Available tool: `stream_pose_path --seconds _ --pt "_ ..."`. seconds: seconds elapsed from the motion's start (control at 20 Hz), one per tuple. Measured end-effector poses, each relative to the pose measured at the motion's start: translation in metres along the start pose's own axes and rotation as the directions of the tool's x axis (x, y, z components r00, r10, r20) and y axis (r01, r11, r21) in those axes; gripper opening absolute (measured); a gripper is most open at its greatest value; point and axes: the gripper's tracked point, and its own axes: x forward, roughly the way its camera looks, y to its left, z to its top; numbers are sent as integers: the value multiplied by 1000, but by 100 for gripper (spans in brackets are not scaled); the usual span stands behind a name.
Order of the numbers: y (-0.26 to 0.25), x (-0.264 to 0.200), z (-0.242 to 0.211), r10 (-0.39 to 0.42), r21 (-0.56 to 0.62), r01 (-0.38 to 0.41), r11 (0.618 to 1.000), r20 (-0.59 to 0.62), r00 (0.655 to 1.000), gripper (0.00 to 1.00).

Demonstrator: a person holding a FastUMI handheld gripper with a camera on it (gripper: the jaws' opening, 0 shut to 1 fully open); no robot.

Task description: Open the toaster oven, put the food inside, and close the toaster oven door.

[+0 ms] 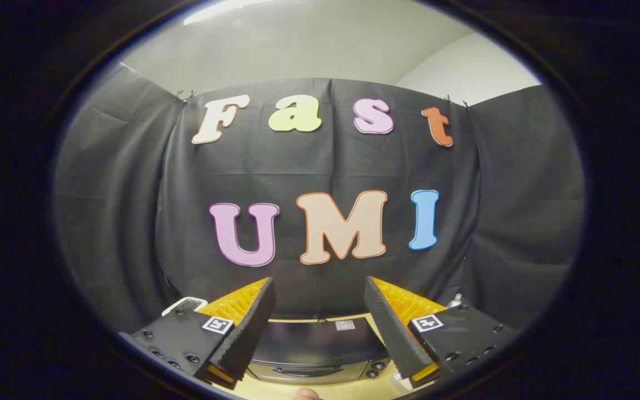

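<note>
Your gripper (319,311) is open and holds nothing. The toaster oven (317,347) sits at the bottom centre of the frame, between the fingers, door closed. Lower the gripper to the door handle (310,369) and grip it squarely.

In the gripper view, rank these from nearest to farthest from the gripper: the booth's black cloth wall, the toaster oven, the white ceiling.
The gripper is open and holds nothing.
1. Toaster oven: below and between the fingers, door shut, on the wooden table.
2. Black cloth wall: beyond the fingers, behind the oven.
3. White ceiling: above the wall's top edge, farthest.
</note>
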Motion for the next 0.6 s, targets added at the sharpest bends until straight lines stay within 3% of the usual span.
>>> stream_pose_path --seconds 0.35,0.6 --pt "1 3 -8 4 -42 -5 999 -2 1000 100" --pt "3 12 -15 19 4 -19 1000 6 1000 100"
